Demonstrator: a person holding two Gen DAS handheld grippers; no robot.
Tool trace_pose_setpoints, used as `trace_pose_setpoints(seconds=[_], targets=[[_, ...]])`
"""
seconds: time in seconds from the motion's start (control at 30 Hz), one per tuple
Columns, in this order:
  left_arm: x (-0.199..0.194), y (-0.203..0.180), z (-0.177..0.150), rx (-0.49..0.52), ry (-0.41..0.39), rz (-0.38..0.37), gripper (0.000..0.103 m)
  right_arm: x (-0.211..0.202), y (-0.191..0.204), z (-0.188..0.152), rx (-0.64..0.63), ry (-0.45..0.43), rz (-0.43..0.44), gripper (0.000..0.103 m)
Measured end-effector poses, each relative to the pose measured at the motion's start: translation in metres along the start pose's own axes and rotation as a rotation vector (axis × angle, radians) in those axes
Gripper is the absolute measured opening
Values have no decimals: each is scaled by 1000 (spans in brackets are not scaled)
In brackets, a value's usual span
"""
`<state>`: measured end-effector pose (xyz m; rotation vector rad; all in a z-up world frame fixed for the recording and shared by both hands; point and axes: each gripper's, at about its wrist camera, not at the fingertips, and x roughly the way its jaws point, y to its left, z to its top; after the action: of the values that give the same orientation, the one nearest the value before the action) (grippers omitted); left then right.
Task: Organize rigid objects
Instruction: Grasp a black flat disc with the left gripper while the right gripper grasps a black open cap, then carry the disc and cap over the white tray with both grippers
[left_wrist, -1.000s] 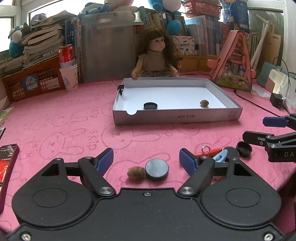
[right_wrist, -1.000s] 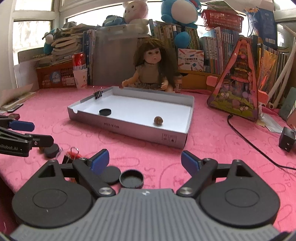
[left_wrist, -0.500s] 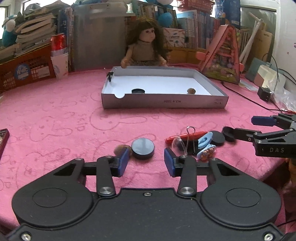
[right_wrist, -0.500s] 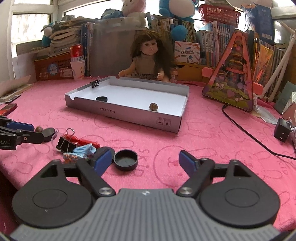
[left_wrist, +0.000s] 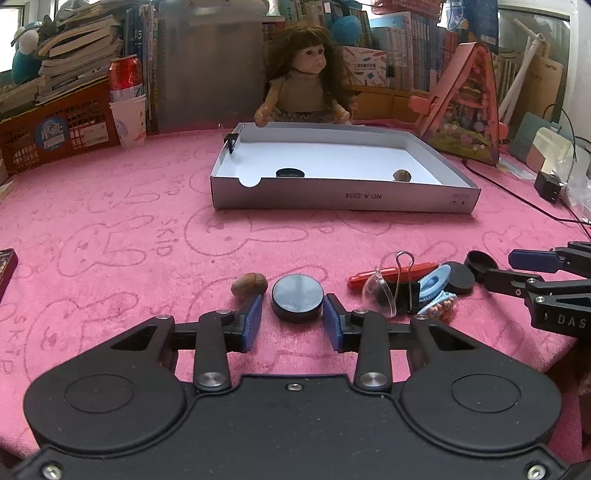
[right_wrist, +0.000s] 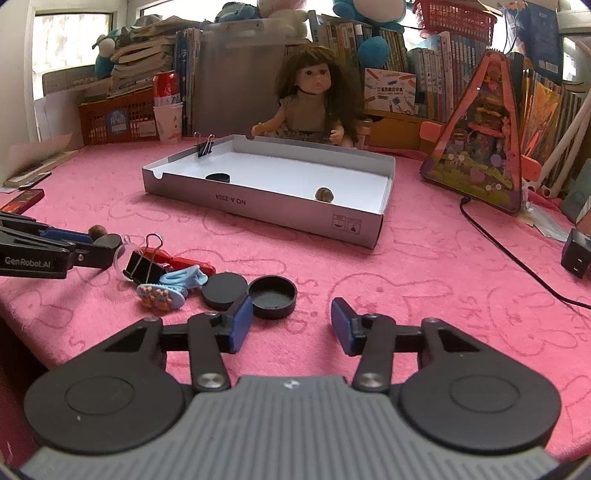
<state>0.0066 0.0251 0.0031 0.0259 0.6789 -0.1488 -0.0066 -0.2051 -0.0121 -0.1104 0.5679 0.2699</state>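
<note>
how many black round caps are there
4: one in the tray, one between the left tongs, and two side by side at the right tongs. Clutter may hide others.

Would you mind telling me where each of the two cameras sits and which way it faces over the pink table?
Left wrist: rides the left gripper, looking toward the doll; jaws closing around the black disc; the right gripper enters at the right edge.
Right wrist: rides the right gripper, jaws closing, the open black cap just ahead by its left finger; the left gripper enters at the left edge.
Shared: the grey tray, doll and clutter pile.
</note>
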Motion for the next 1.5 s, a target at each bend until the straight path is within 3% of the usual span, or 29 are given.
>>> trace_pose_setpoints(seconds=[0.33,0.57,0.7,0.9,1.5], targets=[[9,-6,2,16,-22,19,35,11,6,3,-8,-12,-9,56],[9,-8,0,26,-34,26,35,15,8,3,-7,-5,-3,47],[8,-8,-1,21,-36,33,30,16,8,4,0,-2,14,37],[4,-9,3,28,-40,25,30,18,10,7,8,11,13,36],[15,-6,75,-22,-62,-74,30,31,-20,64,152,-3,-6,36]])
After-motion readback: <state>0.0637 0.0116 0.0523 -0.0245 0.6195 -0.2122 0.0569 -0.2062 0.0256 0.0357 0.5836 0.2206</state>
